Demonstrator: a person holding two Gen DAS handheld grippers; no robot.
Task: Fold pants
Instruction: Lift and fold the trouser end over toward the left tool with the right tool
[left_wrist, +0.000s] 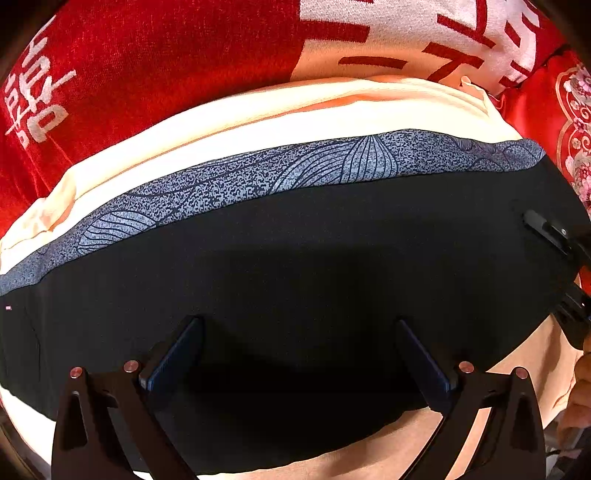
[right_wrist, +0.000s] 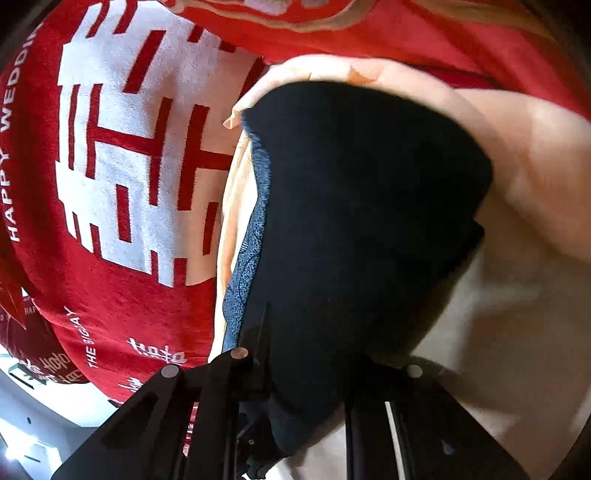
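Red wedding-print blanket (left_wrist: 147, 66) underlies black patterned-band pants (left_wrist: 295, 258); left hand-held gripper (left_wrist: 299, 354) released, right hand-held gripper (right_wrist: 306, 369) grasping pants' edge: align edges squarely.

Right wrist view: black pants (right_wrist: 362, 229) smeared by motion blur, edges soft. Fabric filled the gap of the right tongs (right_wrist: 306, 373); fingertip contact hidden beneath it. White lettering on the red blanket (right_wrist: 122, 295) cut by the left frame edge. Left wrist view: right tongs (left_wrist: 561, 258) clipped at the right edge, jaw spacing unreadable. Pants' lower hem masked behind the left tongs (left_wrist: 299, 332).
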